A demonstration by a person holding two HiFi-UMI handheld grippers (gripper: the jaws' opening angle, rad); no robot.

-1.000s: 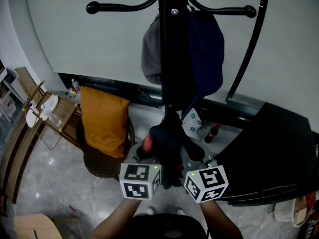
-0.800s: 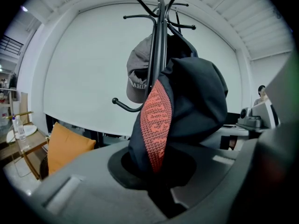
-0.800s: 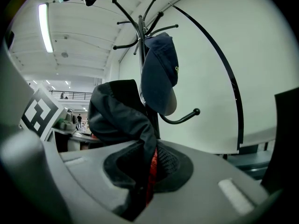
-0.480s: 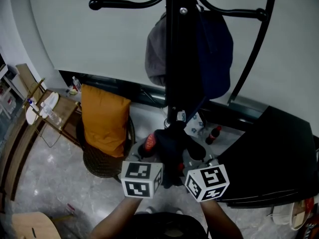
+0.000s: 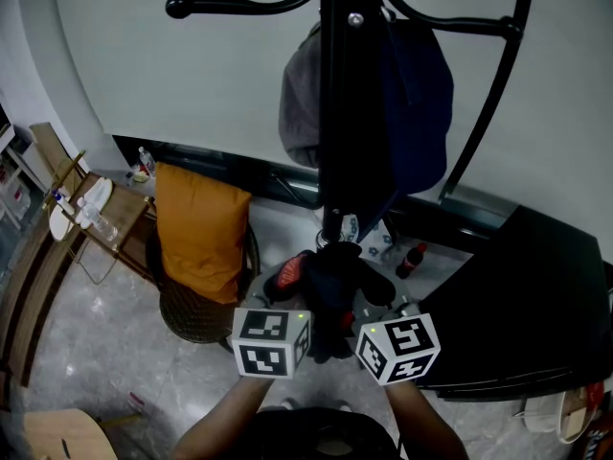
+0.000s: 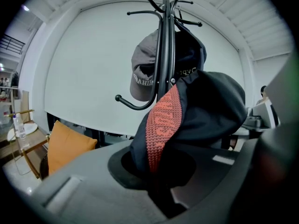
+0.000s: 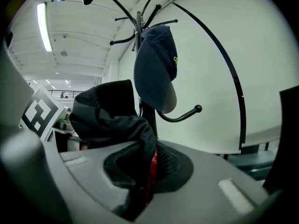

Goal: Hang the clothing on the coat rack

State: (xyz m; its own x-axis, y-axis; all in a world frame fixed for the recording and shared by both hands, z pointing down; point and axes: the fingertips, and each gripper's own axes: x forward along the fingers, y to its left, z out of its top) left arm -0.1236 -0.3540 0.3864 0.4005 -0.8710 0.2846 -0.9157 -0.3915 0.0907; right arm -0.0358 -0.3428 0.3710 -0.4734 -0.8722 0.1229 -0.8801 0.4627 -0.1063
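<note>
A black coat rack [image 5: 347,94] stands right in front of me, with a grey cap [image 5: 299,94] and a navy cap [image 5: 417,103] hanging on it. Both grippers hold one dark garment with a red knit band [image 5: 330,286] bunched just below the pole. My left gripper [image 5: 287,307] is shut on its red-banded edge [image 6: 161,125]. My right gripper [image 5: 369,316] is shut on the black cloth [image 7: 117,120] too. A curved lower hook [image 6: 135,105] shows beside the garment in the left gripper view, and another hook [image 7: 184,115] in the right gripper view.
An orange cushion [image 5: 199,228] leans on a dark round chair at the left. A wooden side table [image 5: 86,220] with bottles stands further left. A black desk [image 5: 522,305] fills the right. A red bottle [image 5: 410,257] stands on the floor near the rack's base.
The view has tilted up slightly, so the rack sits a little lower in frame and closer. Both grippers and the garment have edged nearer the pole.
</note>
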